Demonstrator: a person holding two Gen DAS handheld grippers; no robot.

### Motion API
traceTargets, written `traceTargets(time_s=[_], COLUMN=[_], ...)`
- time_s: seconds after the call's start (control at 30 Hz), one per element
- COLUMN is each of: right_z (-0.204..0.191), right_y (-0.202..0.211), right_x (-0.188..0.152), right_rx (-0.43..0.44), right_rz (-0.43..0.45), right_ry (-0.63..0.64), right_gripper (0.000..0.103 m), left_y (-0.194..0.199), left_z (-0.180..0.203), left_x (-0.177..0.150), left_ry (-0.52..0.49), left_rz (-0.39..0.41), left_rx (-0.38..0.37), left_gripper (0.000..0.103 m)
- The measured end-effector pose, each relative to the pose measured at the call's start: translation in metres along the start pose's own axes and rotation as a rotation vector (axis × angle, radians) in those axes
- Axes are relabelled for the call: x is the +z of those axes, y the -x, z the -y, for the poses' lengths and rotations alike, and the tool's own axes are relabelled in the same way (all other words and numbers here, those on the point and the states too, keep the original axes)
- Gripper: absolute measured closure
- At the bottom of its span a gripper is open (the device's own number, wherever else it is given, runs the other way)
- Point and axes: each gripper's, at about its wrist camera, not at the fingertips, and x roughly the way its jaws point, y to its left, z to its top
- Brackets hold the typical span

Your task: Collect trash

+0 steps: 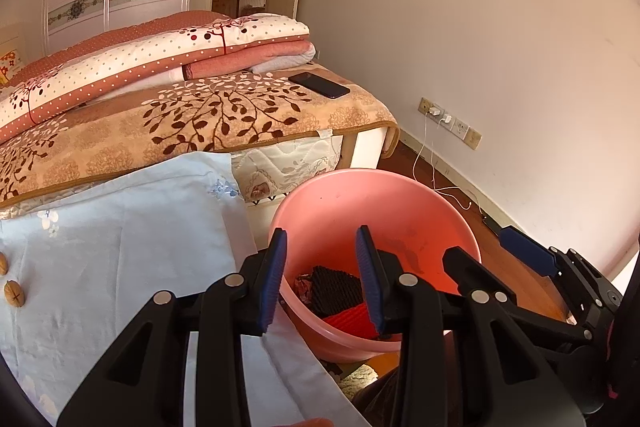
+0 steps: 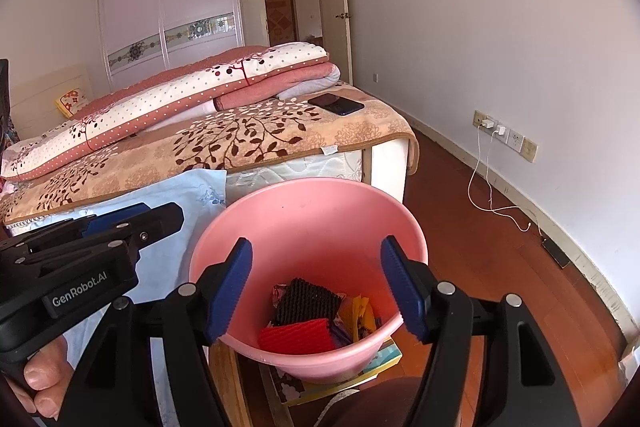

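A pink bucket stands beside the bed. In its bottom lie a black ribbed piece, a red ribbed piece and a yellow wrapper. My right gripper hangs over the bucket's mouth, jaws wide open with nothing between them; in the left wrist view the right gripper is at the bucket's right rim. My left gripper is open about halfway and empty, at the bucket's left rim above a light blue cloth. Two walnuts lie on that cloth at the far left.
Behind the bucket is a bed with a leaf-pattern blanket, folded quilts and a dark phone. A white charger cable hangs from wall sockets onto the wooden floor at right. A hand holds the left gripper.
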Motion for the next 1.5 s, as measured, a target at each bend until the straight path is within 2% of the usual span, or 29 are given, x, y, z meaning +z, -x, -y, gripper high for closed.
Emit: traceTargets(time_s=[0.83, 1.5], right_z=[-0.009, -0.013], right_y=[0.007, 0.007], right_x=[0.0, 0.0], right_rx=[-0.006, 0.003], right_rz=[0.027, 0.015], right_ry=[0.01, -0.005], right_gripper=[0.035, 0.035], left_y=[0.014, 0.019], left_z=[-0.012, -0.018], left_x=[0.002, 0.003], left_ry=[0.014, 0.025], left_rz=[0.08, 0.091], left_rx=[0.052, 0.057], left_gripper=[0.067, 0.067])
